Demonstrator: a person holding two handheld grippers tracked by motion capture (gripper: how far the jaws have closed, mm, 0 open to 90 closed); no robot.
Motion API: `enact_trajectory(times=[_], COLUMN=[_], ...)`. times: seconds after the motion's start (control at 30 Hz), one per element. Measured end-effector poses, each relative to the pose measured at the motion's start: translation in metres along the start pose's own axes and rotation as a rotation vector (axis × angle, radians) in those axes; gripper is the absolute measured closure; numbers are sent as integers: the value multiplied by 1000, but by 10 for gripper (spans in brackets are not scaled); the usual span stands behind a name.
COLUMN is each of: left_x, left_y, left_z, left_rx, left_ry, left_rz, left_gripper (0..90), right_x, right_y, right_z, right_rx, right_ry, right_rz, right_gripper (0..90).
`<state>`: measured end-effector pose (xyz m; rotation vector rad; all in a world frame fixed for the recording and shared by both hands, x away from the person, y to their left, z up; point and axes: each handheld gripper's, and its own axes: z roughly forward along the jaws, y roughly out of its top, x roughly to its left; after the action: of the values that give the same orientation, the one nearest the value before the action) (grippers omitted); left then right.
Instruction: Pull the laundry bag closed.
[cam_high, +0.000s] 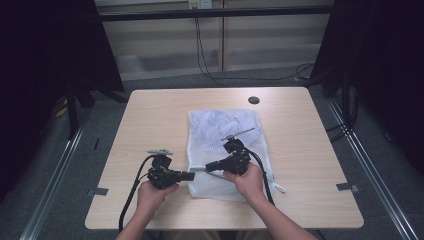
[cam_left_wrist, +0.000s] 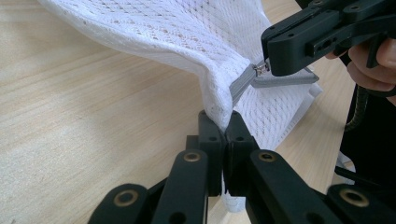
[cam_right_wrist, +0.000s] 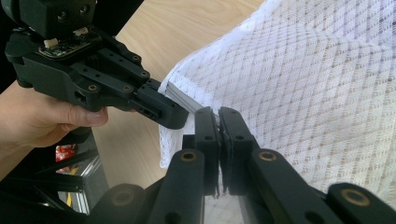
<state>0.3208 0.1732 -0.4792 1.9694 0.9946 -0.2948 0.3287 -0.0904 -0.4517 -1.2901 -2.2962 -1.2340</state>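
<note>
White mesh bag (cam_high: 227, 150) flat on wooden table (cam_high: 150, 115), corner in left claw (cam_left_wrist: 223, 122), zipper pull in right claw (cam_right_wrist: 219, 114).

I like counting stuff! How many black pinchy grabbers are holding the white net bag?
2. The left gripper pinches the near left corner of the white mesh bag. The right gripper is just beside it, clamped on the bag's grey zipper pull.

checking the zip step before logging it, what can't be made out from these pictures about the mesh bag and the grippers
- Zipper pull: left gripper view, the right gripper covers most of it.
- Mesh bag contents: high view, too small and pale to tell.
- Bag's near edge: high view, hidden by the hands.
- Fabric pinched by the left gripper: hidden between its pads.
</note>
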Motion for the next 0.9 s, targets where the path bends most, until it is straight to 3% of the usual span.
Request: enact_trajectory(times=[0.3, 0.9], left_x=[0, 1], left_y=[0, -1], left_z=[-1, -1], left_rx=[5, 10], left_ry=[16, 8], left_rz=[-7, -17], left_gripper=[886, 887], right_x=[-1, -10], right_y=[-2, -10], right_z=[-1, -10], right_rx=[-2, -11], right_ry=[1, 10], right_rz=[-13, -12], right_gripper=[869, 869])
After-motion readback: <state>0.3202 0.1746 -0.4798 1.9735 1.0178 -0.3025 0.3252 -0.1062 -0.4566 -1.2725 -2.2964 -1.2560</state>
